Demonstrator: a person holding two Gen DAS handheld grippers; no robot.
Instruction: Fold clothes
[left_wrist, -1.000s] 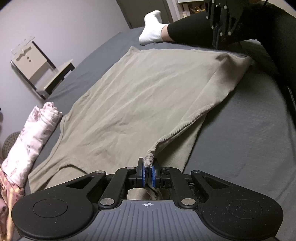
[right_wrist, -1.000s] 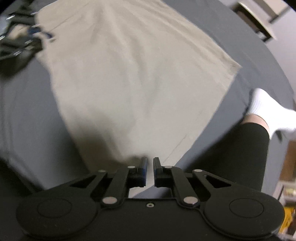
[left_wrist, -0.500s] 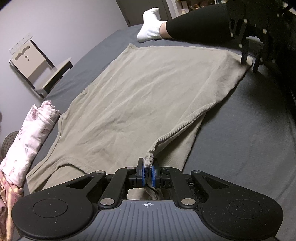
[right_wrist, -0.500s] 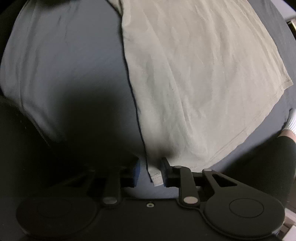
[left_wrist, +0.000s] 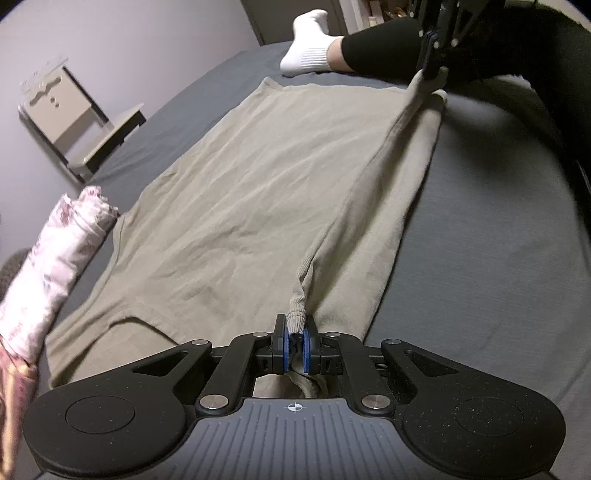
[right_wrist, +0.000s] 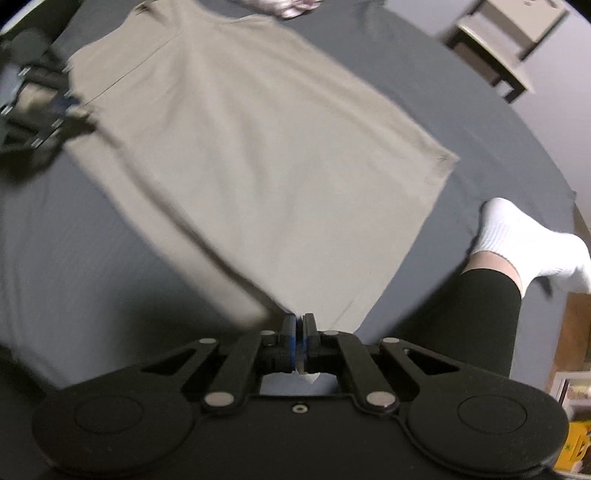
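The left tool (left_wrist: 294, 345) is clamped shut on the ribbed cuff of a khaki-green long-sleeved cotton shirt (left_wrist: 236, 206), the fabric pinched between its blue pads. That shirt lies spread flat on a bed covered with a dark grey sheet (left_wrist: 491, 229), and it is the landmark here. From the pinched cuff the sleeve runs as a raised ridge along the shirt's right edge, up to the far corner, where the right tool (left_wrist: 432, 72) grips the cloth; in its own view the right tool (right_wrist: 298, 334) is closed on the shirt's hem corner (right_wrist: 295, 306). Just beside the shirt's left edge rests a rolled white and pink floral garment (left_wrist: 55, 266). Beyond the shirt's far hem lies a person's leg in black leggings (left_wrist: 380, 51) with a white sock (left_wrist: 306, 50). Further left of the shirt, off the bed against the pale wall, stands a small beige shelf unit (left_wrist: 74, 114).
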